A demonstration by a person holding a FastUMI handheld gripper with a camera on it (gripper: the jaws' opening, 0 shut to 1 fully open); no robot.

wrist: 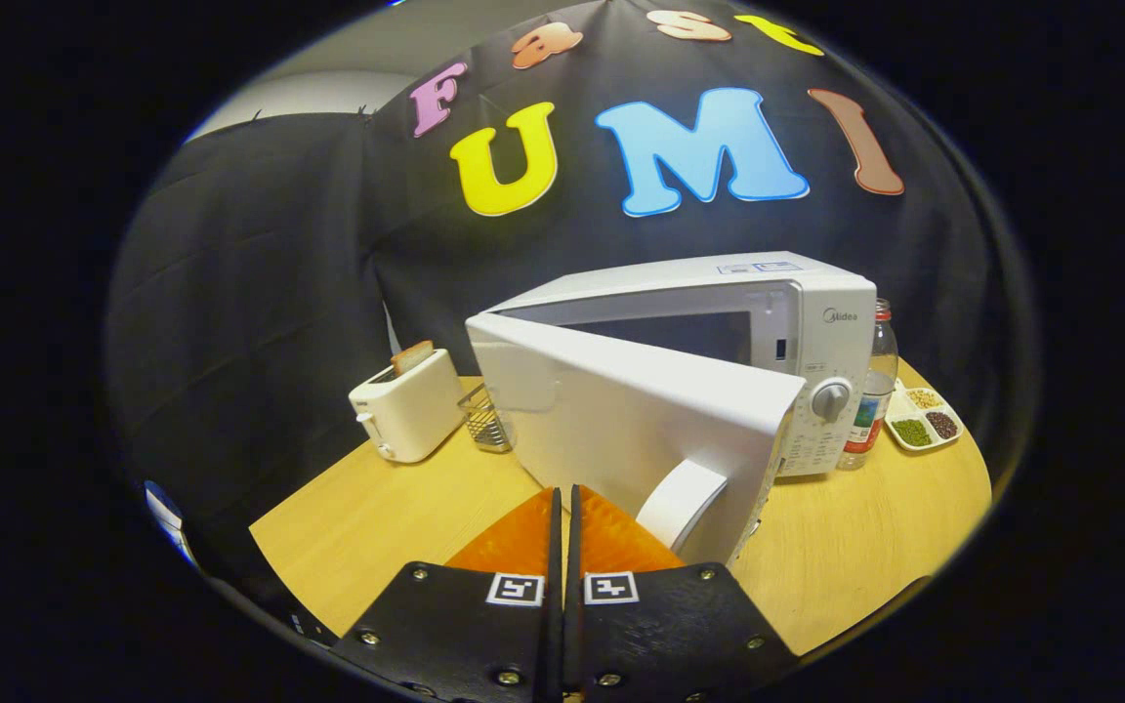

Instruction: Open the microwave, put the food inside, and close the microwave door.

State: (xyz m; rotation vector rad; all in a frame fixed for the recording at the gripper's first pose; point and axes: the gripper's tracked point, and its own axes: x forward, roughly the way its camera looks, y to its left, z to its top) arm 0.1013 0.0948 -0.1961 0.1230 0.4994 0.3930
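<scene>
A white microwave (797, 332) stands on a round wooden table (875, 547). Its door (621, 420) is swung partly open towards me, hinged on the left, with a curved white handle (682, 503) at its free edge. The dark cavity (689, 337) shows above the door's top edge, and I cannot tell whether anything is inside. My gripper (562, 493) is shut with its fingers pressed together and nothing between them. The fingertips sit right at the outer face of the door, just left of the handle.
A white toaster (408, 405) with a slice of toast (411, 356) stands left of the microwave, with a small wire rack (486, 420) beside it. Right of the microwave stand a clear bottle (873, 391) and a white divided tray (922, 418) of beans.
</scene>
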